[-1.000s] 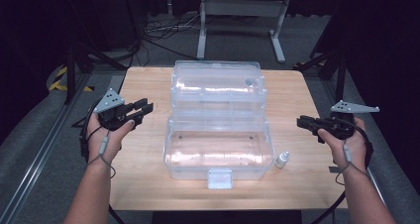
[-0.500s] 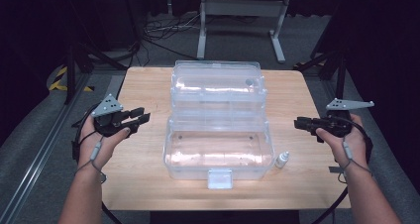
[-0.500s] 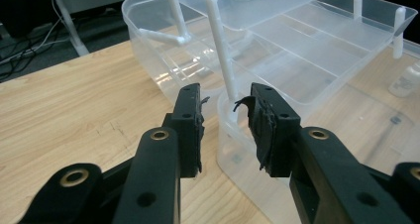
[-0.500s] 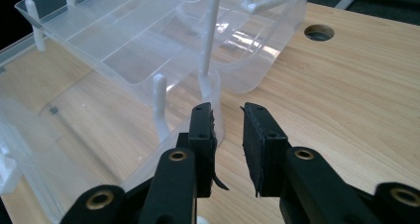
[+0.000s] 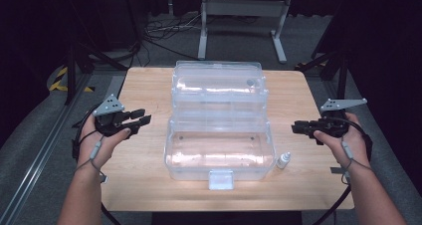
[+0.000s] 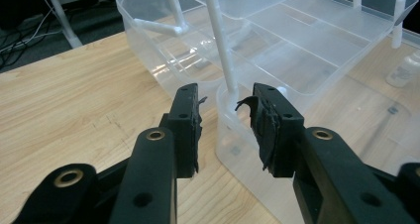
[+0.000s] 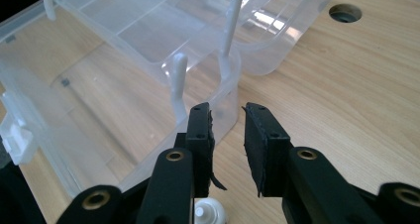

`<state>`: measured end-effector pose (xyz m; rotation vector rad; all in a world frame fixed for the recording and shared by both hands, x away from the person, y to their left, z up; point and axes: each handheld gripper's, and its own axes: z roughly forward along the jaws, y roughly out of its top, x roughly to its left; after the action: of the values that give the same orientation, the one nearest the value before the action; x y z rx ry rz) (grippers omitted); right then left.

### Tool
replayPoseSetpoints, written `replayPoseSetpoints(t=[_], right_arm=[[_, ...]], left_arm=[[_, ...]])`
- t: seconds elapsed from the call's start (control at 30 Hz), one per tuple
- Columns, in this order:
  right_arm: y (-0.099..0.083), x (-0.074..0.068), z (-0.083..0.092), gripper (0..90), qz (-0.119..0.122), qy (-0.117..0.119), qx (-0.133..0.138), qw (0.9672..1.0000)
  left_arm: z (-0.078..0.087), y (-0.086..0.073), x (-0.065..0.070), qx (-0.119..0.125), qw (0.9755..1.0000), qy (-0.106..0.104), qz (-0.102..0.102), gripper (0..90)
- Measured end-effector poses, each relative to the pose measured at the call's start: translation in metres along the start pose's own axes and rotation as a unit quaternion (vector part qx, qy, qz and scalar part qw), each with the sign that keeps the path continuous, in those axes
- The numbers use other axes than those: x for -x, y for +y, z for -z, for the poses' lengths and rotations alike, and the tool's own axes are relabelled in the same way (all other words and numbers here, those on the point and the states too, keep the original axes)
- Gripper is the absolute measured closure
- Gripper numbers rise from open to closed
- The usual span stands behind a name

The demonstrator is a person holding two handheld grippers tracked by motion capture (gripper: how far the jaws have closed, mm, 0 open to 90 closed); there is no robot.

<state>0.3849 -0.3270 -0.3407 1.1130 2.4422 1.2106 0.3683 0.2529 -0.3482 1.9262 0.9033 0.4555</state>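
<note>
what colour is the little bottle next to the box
White, or pale translucent, with a white cap. The little bottle shows best in the high view, standing by the clear box's right front corner.

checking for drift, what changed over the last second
The left gripper drew back toward the person and a bit left, away from the box. The right gripper shifted slightly inward and nearer the person. Nothing was grasped or released. Both jaws open as before; the box and the small bottle stayed put.

high view – above, looking down on counter (image 5: 149, 185) | claw views – low, close, both sharing the clear tackle box (image 5: 219, 150)
</note>
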Motion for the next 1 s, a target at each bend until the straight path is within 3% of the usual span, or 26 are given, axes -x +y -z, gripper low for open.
replayPoseSetpoints(t=[0.27,0.47,0.67,0.87,0.9,1.0], right_arm=[[0.004,-0.003,-0.004,72.9,0.013,0.007,-0.035,0.9993],[0.010,-0.006,-0.010,72.0,0.034,0.012,-0.074,0.9966],[0.018,-0.011,-0.018,72.7,0.074,0.011,-0.126,0.9893],[0.022,-0.013,-0.024,72.1,0.090,0.015,-0.170,0.9812],[0.022,-0.013,-0.024,72.1,0.090,0.015,-0.170,0.9812],[0.024,-0.015,-0.029,70.1,0.105,0.021,-0.195,0.9749]], left_arm=[[0.000,0.000,0.001,-0.003,1.0000,-0.003,0.001,64.2],[0.002,0.000,0.000,-0.006,1.0000,-0.002,0.001,64.1],[0.004,0.000,-0.001,-0.009,1.0000,-0.002,0.002,63.9],[0.005,-0.001,-0.001,-0.014,0.9999,-0.001,0.002,63.7],[0.005,-0.001,-0.001,-0.014,0.9999,-0.001,0.002,63.7],[0.006,-0.001,-0.001,-0.014,0.9999,-0.001,0.001,63.7]])
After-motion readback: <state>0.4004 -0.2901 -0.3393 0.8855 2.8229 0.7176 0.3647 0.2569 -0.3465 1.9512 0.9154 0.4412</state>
